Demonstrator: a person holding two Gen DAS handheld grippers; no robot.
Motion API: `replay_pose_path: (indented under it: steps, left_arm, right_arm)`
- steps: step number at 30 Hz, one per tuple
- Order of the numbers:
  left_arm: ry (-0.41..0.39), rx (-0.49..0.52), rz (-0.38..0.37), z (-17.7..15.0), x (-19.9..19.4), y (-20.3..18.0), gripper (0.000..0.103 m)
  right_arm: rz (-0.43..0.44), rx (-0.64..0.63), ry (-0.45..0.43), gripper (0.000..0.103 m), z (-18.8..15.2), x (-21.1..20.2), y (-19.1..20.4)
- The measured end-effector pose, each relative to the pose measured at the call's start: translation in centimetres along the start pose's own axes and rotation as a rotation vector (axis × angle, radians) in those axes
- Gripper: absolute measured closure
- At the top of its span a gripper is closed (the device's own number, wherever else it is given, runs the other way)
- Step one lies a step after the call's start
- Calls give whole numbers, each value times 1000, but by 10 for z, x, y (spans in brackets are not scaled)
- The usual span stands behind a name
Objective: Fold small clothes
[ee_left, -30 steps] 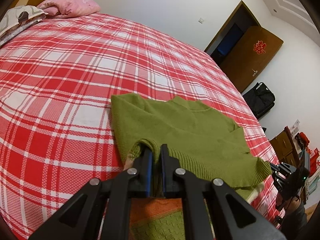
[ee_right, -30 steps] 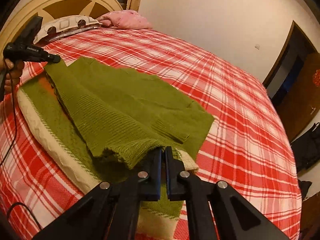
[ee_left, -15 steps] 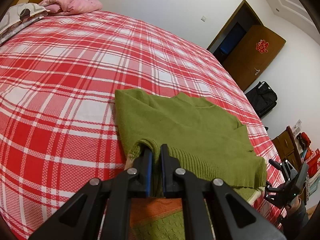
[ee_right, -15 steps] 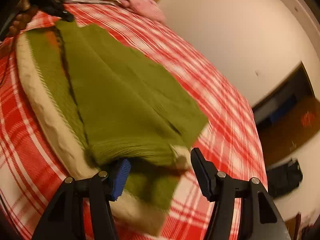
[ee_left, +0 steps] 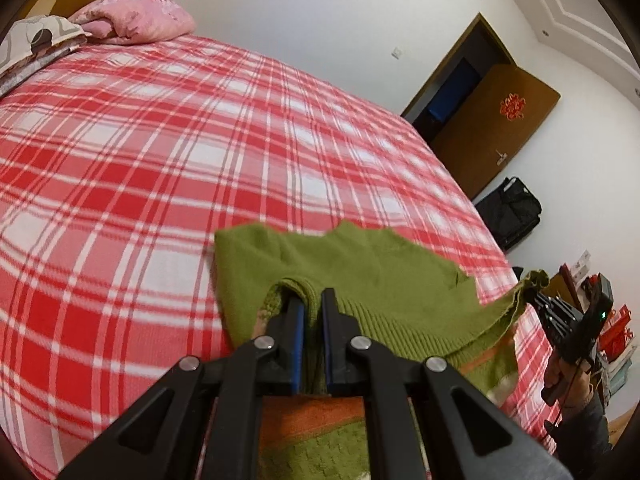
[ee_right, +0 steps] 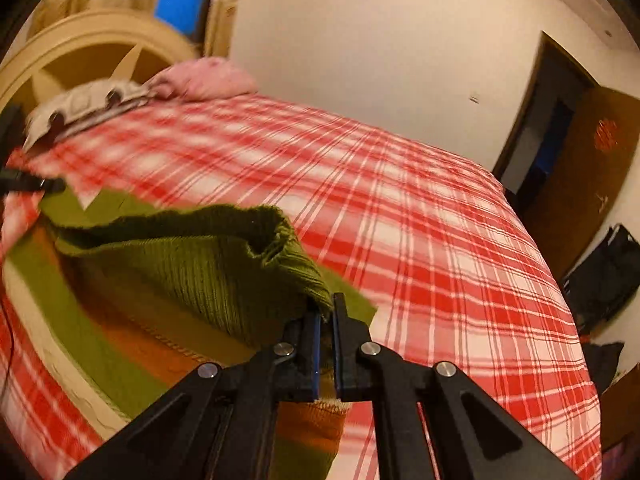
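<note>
green knit, a small sweater, lies near the foot end of the bed, on top of a second striped garment in green, orange and cream. the sweater is judged light, soft and limp: it sags between its two held points and will drape rather than hold a crease. the ribbed hem looks thicker and is the better place for a firm hold; the plain knit may stretch if pulled hard.

left gripper is closed on a ribbed edge of the sweater, cloth pinched between its blue pads. right gripper has just been closing and is now clamped on the opposite ribbed corner, which stands lifted off the bed in a hooded bunch. from the left wrist view that corner hangs raised at the far right, with a hand on the tool below it.

judgement: the fold is in progress, with the hem held at both ends. risk: the garment underneath may drag along, since the knits will cling to one another.

the near bed edge sits just below the grippers, so little room remains that way. the plaid bedspread lies open and flat beyond the sweater. pillows rest at the headboard, well apart. a door and a black bag stand off the bed, clear of the work.
</note>
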State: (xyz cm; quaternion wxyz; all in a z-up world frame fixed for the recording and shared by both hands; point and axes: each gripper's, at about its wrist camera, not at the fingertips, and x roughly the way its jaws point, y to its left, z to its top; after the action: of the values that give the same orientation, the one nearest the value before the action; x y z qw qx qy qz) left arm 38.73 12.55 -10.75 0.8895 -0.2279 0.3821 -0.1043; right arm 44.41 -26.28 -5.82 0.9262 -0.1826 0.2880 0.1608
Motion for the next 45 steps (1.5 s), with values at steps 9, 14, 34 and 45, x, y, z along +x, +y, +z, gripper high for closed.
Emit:
replay_pose_path:
  steps: [9,14,34,45]
  left_arm:
    - [36,-56,37,34,57,18,88]
    - [15,-89,107,32,61,28,67]
    - [67,14,228,-64,-2,16,55]
    - [35,206,513,13,76,-5,34]
  right_arm:
    - [-70,94,139,99,17,88,-14]
    - [-182,43,247,84,0,128,-14]
    - [39,262,349,65,-116,-5,-11]
    - [7,242,314,65,-116,-4,5]
